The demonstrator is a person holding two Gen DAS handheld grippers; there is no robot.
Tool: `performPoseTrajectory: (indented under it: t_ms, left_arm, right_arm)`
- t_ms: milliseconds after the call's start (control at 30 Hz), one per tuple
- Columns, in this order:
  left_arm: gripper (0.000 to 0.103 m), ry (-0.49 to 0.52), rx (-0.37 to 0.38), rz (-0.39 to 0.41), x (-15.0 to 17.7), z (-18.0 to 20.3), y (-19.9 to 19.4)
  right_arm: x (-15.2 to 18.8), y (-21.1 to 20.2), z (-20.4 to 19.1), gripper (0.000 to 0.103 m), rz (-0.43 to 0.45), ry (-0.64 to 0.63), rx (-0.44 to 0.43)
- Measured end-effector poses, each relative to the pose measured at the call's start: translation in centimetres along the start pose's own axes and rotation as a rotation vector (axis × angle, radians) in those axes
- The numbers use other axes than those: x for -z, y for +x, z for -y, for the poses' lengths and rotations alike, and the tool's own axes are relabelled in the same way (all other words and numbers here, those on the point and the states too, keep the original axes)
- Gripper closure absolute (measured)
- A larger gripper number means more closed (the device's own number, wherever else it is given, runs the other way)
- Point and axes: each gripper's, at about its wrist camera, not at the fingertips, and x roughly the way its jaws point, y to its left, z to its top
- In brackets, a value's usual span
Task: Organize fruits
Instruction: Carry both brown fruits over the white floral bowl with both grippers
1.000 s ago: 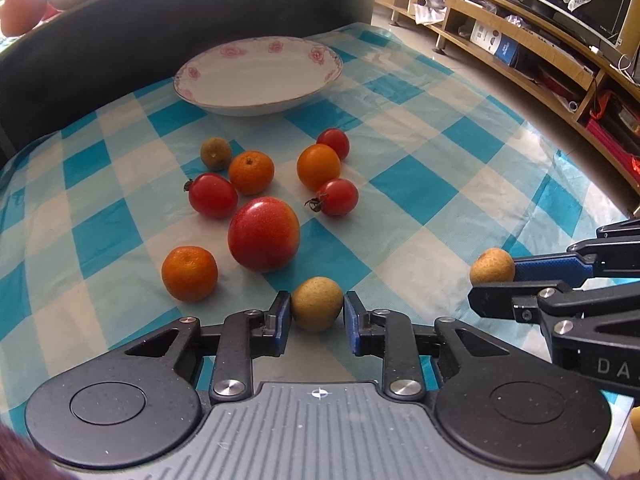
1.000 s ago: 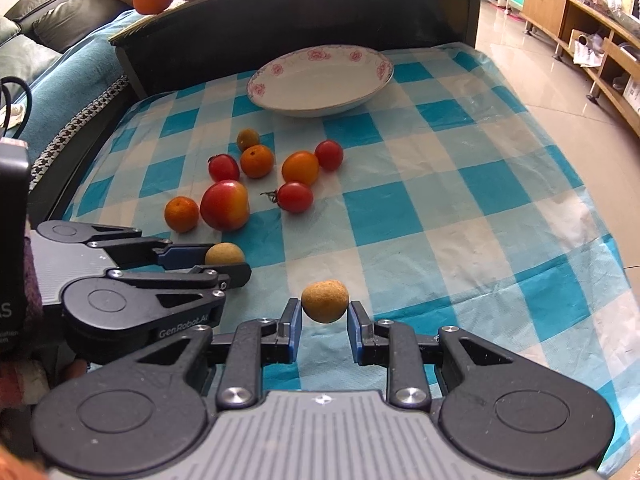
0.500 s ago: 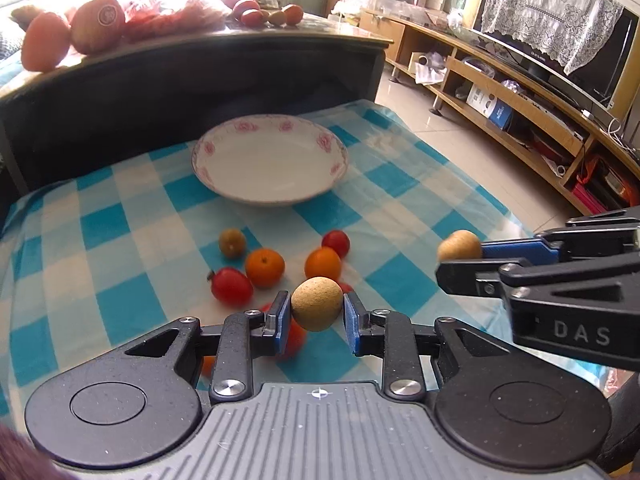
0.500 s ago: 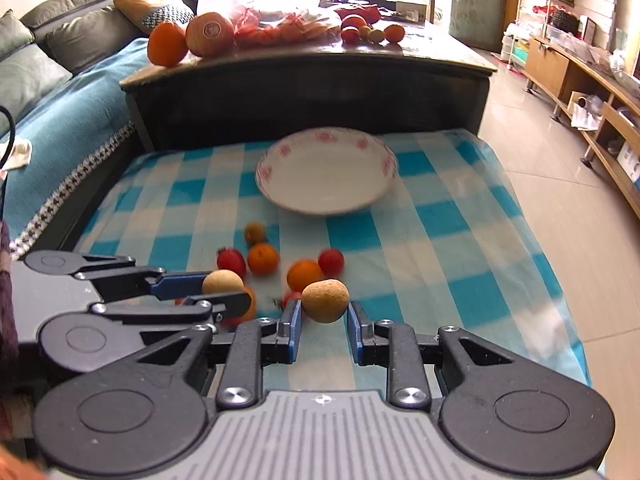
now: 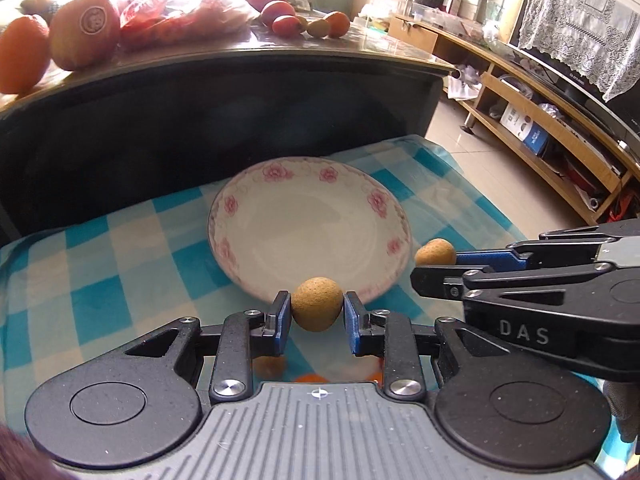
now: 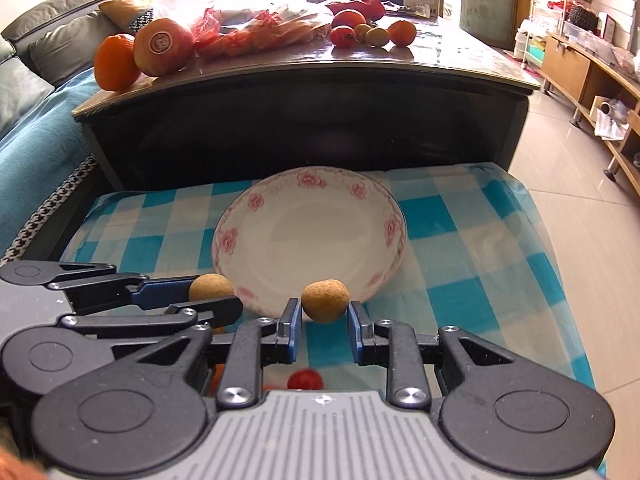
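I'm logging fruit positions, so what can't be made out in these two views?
- Left wrist: the loose fruits on the checked cloth are hidden under the left gripper; only orange slivers show.
- Right wrist: the right gripper covers all but one cherry tomato.
- Fruit on the dark table: too glare-washed to count.

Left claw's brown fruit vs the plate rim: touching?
Cannot tell. In the left wrist view the brown fruit, pinched in the left claw, overlaps the plate rim, with no gap or contact visible. The right wrist view does not settle it.
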Motion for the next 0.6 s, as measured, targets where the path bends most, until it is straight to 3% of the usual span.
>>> performPoseTrajectory:
  t_ms: [600]
  left_arm:
    - [0.069,0.01,-0.05,-0.038,-2.1,-1.4,4.4]
  right_arm:
    - [-1.7,6.5,1.2,0.074,-0.039,-0.017,0.005]
